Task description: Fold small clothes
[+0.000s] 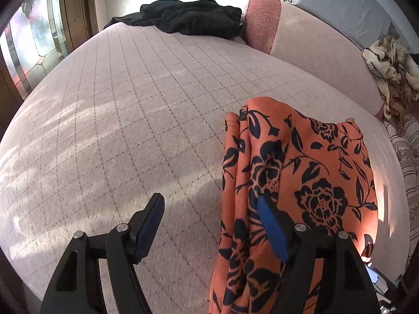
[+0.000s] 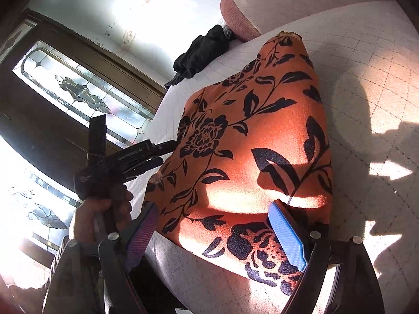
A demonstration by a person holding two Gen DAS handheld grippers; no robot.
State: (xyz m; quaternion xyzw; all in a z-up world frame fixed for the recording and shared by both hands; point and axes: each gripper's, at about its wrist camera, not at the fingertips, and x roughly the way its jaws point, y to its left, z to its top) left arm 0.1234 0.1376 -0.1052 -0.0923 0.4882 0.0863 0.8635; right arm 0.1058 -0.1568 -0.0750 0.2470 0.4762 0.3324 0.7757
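The orange garment [image 1: 301,172] with a dark navy flower-and-leaf print lies folded into a long, narrow bundle on the pale quilted surface. In the left wrist view it runs from 6 o'clock up toward 1 o'clock. A crumpled black garment [image 1: 188,17] lies well apart at 12 o'clock, at the far edge.

Both grippers — left [image 1: 212,226] (right [image 2: 214,233]) — agape
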